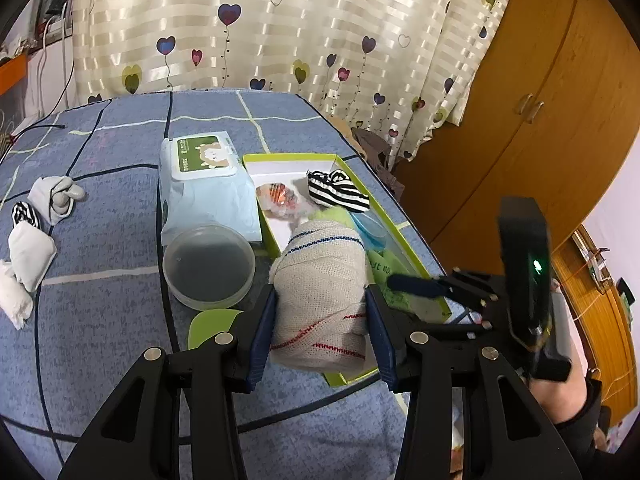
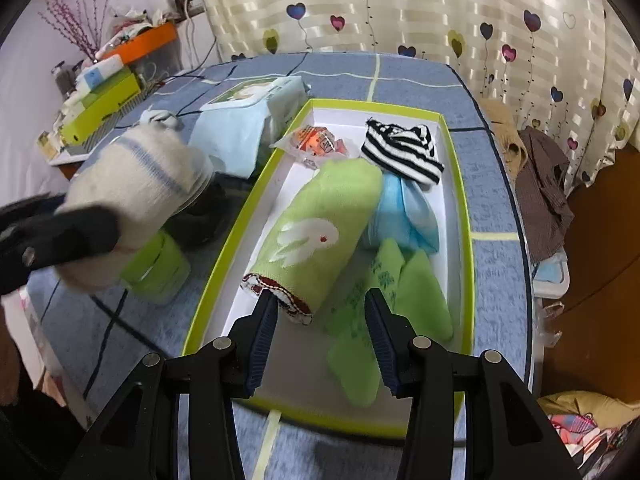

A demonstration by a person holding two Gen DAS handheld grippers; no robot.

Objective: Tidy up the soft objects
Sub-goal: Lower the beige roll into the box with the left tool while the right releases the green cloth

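Observation:
My left gripper (image 1: 322, 336) is shut on a rolled beige towel (image 1: 320, 280) with red and blue stitch lines, held just above the near left edge of a lime-rimmed box (image 1: 400, 236). The right wrist view shows that roll (image 2: 136, 192) blurred at the left, outside the box (image 2: 460, 200). My right gripper (image 2: 320, 304) stands open over the near end of the box. A green rolled towel with a white rabbit (image 2: 320, 232) lies in the box, its hemmed end beside the left finger, with no pad pressing on it.
Also in the box are a striped cloth (image 2: 404, 150), an orange packet (image 2: 320, 142), a blue item (image 2: 404, 216) and a green bag (image 2: 400, 292). On the blue bedcover lie a wipes pack (image 1: 204, 184), a clear round lid (image 1: 208, 266), grey socks (image 1: 56, 196) and white pouches (image 1: 30, 252).

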